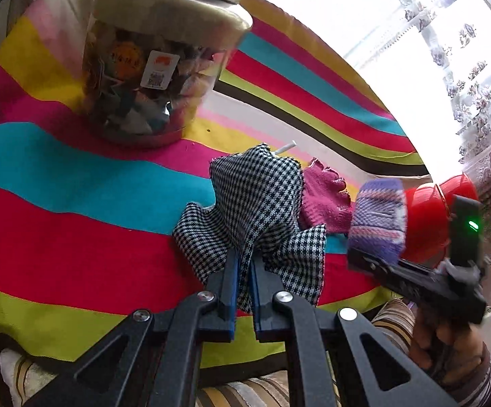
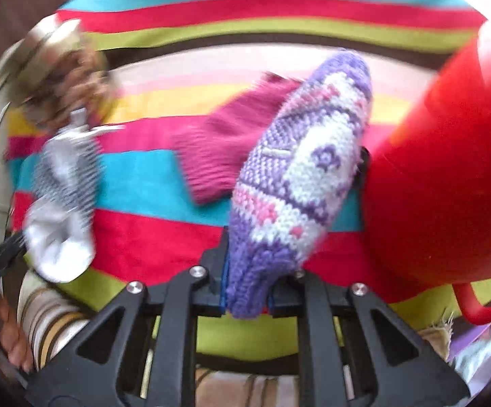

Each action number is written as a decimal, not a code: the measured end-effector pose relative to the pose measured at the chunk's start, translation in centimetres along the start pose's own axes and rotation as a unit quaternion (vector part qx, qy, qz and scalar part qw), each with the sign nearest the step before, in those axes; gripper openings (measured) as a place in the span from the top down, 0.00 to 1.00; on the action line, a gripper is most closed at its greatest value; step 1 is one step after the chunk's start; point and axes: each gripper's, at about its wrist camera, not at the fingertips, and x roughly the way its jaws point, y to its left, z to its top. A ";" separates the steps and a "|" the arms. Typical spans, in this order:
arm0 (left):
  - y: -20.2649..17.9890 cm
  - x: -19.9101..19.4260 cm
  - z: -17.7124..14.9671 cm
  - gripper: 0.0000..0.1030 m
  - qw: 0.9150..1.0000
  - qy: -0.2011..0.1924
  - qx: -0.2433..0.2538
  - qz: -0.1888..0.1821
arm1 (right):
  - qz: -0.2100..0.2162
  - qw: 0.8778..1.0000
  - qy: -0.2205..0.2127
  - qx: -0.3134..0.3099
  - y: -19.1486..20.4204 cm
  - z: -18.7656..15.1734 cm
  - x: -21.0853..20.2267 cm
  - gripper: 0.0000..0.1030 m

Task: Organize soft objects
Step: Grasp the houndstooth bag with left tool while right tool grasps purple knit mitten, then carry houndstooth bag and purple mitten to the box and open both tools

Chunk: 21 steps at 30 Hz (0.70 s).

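Checked cloth [image 1: 259,203] tight in my left gripper [image 1: 243,264], purple knitted sock [image 2: 296,176] tight in my right gripper [image 2: 245,271], both above the striped blanket [image 1: 76,237].

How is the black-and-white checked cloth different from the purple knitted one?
The houndstooth cloth is thin, flat-woven and black-and-white; the purple knitted mitten is thick, with white and pink patterns. The cloth flops in loose folds from the left gripper; the mitten keeps its rounded shape in the right gripper. Both are pinched and lifted off the striped cover.
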 end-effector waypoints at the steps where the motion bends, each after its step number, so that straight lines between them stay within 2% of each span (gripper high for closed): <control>1: 0.0 0.0 0.0 0.93 1.000 -0.001 -0.002 0.001 | 0.003 1.000 -0.004 -0.019 0.8 -0.5 -0.6 0.82; 5: 0.2 -0.3 -0.1 0.93 1.000 -0.004 -0.007 0.007 | 0.021 0.994 -0.010 -0.111 5.1 -3.1 -2.8 0.82; 9: -0.2 -0.7 -0.2 0.93 1.000 -0.010 -0.005 0.013 | 0.044 0.986 -0.005 -0.162 7.5 -4.8 -3.6 0.82; 16: -1.4 -1.2 -0.6 0.93 1.000 -0.018 0.000 0.015 | 0.052 0.982 -0.006 -0.180 7.6 -7.0 -4.2 0.82; 21: -2.3 -0.7 -0.2 0.93 1.000 -0.016 0.014 0.012 | 0.059 0.984 -0.009 -0.168 8.0 -6.6 -3.7 0.82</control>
